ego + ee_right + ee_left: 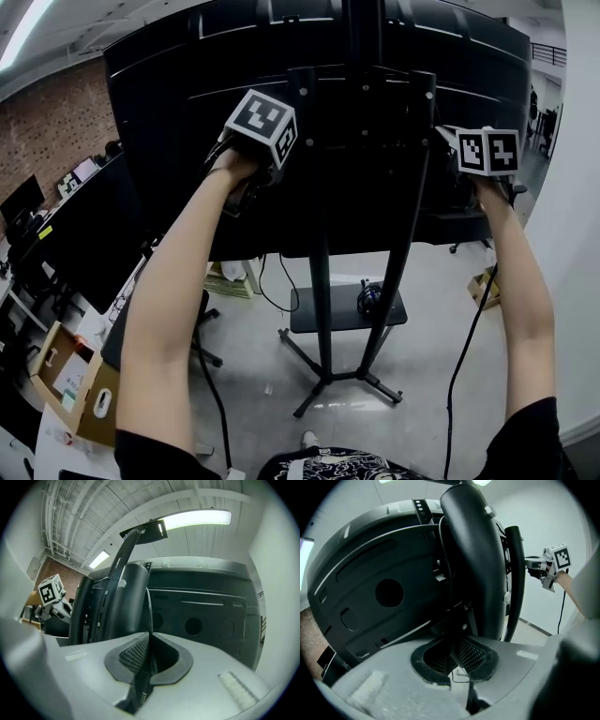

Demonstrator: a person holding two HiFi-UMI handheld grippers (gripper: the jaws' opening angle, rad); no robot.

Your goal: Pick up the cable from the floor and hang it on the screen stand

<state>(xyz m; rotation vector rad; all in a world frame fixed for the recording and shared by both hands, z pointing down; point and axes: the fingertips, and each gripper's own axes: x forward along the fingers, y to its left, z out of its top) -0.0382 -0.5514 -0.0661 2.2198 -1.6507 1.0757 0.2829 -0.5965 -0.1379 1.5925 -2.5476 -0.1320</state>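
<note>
The big black screen [178,94] faces away from me on its wheeled stand [322,281]. Both arms are raised to the top of the stand's twin posts [476,559]. My left gripper [261,131] [453,656] is beside the left post, its jaws nearly together on the thin black cable [440,550], which climbs along the post. My right gripper [486,152] [149,656] is at the right post, shut on the cable [150,616]. From the right hand the cable [466,352] hangs to the floor.
The stand carries a low shelf [323,314] with a dark object [368,298] on it, and its legs spread over the grey floor. Cardboard boxes [80,384] sit at lower left, another box [486,286] at right. Desks with monitors [23,202] line the left.
</note>
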